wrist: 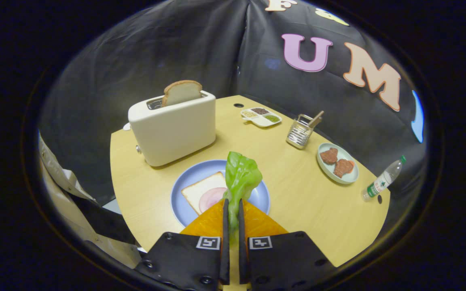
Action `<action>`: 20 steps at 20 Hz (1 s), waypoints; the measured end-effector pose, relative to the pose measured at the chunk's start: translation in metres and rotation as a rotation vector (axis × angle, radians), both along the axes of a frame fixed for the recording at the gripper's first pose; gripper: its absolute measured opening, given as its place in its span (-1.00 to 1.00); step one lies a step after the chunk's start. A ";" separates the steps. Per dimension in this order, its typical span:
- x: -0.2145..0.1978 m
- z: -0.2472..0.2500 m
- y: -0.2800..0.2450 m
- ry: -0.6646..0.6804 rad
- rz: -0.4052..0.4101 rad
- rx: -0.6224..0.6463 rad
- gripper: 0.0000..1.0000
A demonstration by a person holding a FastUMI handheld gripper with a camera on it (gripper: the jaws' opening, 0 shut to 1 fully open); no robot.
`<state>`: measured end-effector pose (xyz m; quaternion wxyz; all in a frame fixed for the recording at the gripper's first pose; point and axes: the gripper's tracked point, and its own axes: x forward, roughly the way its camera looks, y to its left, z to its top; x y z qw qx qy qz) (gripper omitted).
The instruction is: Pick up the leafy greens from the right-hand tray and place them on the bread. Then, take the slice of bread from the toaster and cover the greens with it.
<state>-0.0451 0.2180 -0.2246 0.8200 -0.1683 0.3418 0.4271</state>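
Your gripper (pixel 233 208) has its fingers drawn close together, both pressing on the stem of the greens (pixel 241 176), which stand up from between the tips as a crumpled leaf. The leaf hangs above the blue plate (pixel 178 202), just ahead of the fingers. On that plate lies a bread slice (pixel 198 190) with a round of ham (pixel 212 198) on it; the leaf sits over the plate's right part, beside the ham, and you cannot tell whether it touches anything below.

Beyond the plate stands the toaster (pixel 172 129), with a second slice (pixel 182 92) sticking upright out of its slot. To the right of the toaster, farther back on the table (pixel 297 194), is a small divided dish (pixel 261 116), then a metal holder (pixel 299 133) with sticks in it. Nearer, on your right, sits a tray (pixel 337 163) with two brown patties (pixel 337 162), and past it a bottle (pixel 382 180) lying tilted near the table's edge.
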 end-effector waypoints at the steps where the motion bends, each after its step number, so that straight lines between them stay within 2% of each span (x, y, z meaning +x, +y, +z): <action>1: -0.002 0.000 0.008 0.005 0.012 0.004 -0.76; 8: -0.016 -0.012 0.046 0.039 0.094 0.002 -0.70; 14: -0.013 -0.026 0.049 0.044 0.115 -0.036 -0.67; 20: -0.021 -0.023 0.064 0.071 0.141 0.012 -0.67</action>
